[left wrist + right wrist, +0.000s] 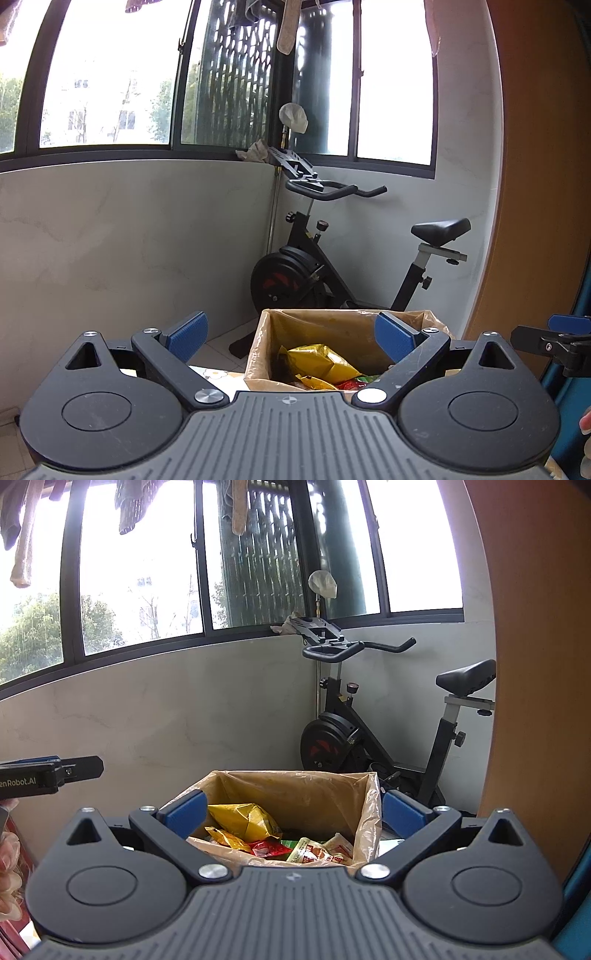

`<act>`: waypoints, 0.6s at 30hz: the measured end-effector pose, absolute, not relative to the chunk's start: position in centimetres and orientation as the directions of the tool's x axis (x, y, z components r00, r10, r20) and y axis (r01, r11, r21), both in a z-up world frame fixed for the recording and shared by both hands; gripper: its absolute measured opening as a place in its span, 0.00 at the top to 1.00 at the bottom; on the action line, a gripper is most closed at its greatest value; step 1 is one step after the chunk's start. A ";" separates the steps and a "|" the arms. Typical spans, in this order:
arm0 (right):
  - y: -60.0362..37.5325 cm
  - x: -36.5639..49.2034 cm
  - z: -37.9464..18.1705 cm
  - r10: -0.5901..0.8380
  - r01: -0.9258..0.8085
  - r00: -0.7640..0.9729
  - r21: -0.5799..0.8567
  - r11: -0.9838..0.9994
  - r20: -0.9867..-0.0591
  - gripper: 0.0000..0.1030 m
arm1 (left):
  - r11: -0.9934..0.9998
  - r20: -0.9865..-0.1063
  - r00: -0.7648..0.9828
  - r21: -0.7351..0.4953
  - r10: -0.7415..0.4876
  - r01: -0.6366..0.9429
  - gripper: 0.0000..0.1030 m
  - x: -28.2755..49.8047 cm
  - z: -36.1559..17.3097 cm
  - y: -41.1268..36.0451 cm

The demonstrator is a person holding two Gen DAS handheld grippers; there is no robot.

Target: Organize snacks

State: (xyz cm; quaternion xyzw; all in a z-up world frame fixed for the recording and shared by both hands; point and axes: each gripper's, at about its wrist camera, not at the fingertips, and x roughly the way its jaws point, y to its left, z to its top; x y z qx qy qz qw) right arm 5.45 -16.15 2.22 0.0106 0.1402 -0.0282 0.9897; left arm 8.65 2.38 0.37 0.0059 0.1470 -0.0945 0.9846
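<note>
Pale marble-look walls meet under a wide band of dark-framed windows, with clothes hanging at the top edge and a black exercise bike (388, 723) parked in the corner at about two o'clock. We hold two grippers side by side, both raised and facing that corner.

Straight ahead at twelve o'clock, just past our fingers, sits a cardboard box (295, 790) lined with a clear plastic bag. Inside it we see the snacks (258, 830): a crumpled yellow packet on top toward ten o'clock, a red packet in the middle, and pale and green wrappers toward four o'clock.

Our left gripper (291, 338) has its blue-padded fingers spread wide apart, holding nothing; the box shows between them, shifted toward the right finger. Our right gripper (293, 814) is likewise spread wide and empty, its two fingers (184, 812) framing the box on either side. From each camera we see the other gripper's tip at the frame edge, at about three and nine o'clock.
</note>
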 end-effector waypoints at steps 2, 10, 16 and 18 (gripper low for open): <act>-16.2 5.3 2.2 -0.053 0.060 0.959 0.014 0.998 -0.278 0.00 | 0.982 -0.291 0.939 -0.015 -0.184 0.188 0.05 8.5 0.3 2.5; -16.4 5.4 2.2 -0.051 0.059 0.959 0.020 0.998 -0.280 0.00 | 0.982 -0.293 0.938 -0.013 -0.185 0.189 0.05 8.4 0.3 2.7; -16.4 5.3 2.2 -0.049 0.057 0.959 0.022 0.998 -0.281 0.00 | 0.982 -0.294 0.938 -0.014 -0.185 0.190 0.05 8.4 0.3 2.8; -16.4 5.3 2.2 -0.048 0.057 0.959 0.022 0.998 -0.281 0.00 | 0.982 -0.295 0.938 -0.013 -0.185 0.189 0.05 8.5 0.4 2.7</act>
